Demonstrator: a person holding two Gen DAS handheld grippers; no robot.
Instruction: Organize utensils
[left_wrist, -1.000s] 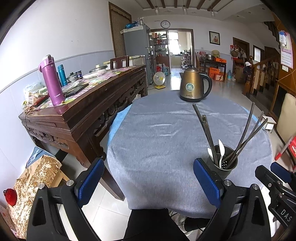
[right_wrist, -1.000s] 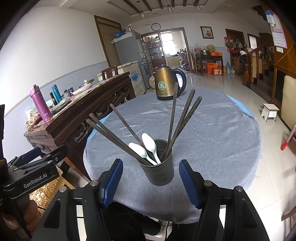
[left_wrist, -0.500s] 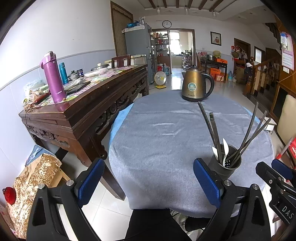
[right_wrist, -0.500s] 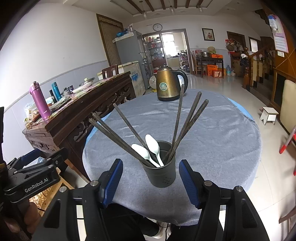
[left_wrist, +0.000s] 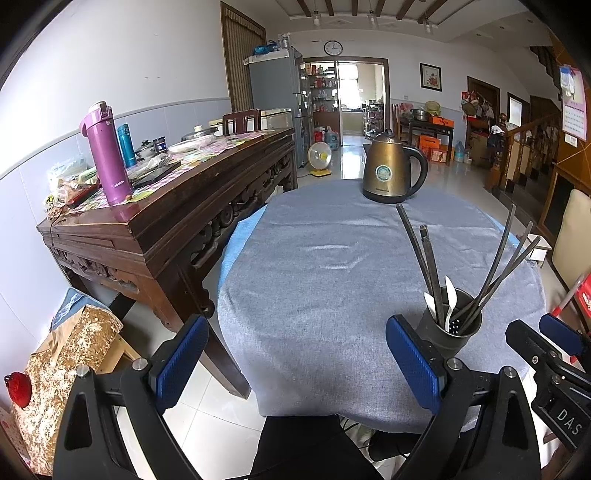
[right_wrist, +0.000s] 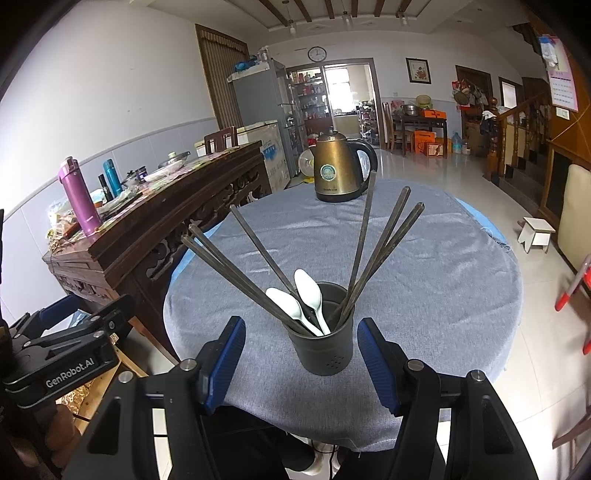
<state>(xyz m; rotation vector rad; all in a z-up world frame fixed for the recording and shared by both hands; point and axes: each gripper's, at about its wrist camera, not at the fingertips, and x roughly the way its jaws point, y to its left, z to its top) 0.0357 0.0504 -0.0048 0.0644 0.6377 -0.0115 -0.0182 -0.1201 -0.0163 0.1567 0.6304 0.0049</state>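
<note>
**Utensil holder between the right tool's spread pads, left tool empty**

Left wrist view: the left tool (left_wrist: 295, 365) stands wide open over the near edge of the round tabletop under a grey-blue cloth (left_wrist: 332, 277), with nothing between its 2 blue-padded fingers. The dark cylindrical utensil holder (left_wrist: 448, 328) stands upright on the cloth near that edge, just beyond the right-hand pad. It carries long dark chopsticks (left_wrist: 424, 258) fanned out to both sides and 2 white plastic spoons (left_wrist: 448, 295). A bronze electric kettle with a black handle (left_wrist: 391, 170) stands at the far side of the tabletop, well apart from the holder. The right tool's black body shows at the right edge. A carved dark wooden side table (left_wrist: 166, 210) beside the tabletop bears a purple flask (left_wrist: 107, 155).

Right wrist view: the right tool (right_wrist: 301, 365) is open about halfway and grips nothing. The utensil holder (right_wrist: 325, 347) stands between its 2 blue pads, with a gap on each side. 7 chopsticks (right_wrist: 384, 243) lean against the rim, 3 left and 4 right or so, and the spoons (right_wrist: 306, 291) lie bowl-up among them. The left tool's black body shows at the lower left.
</note>
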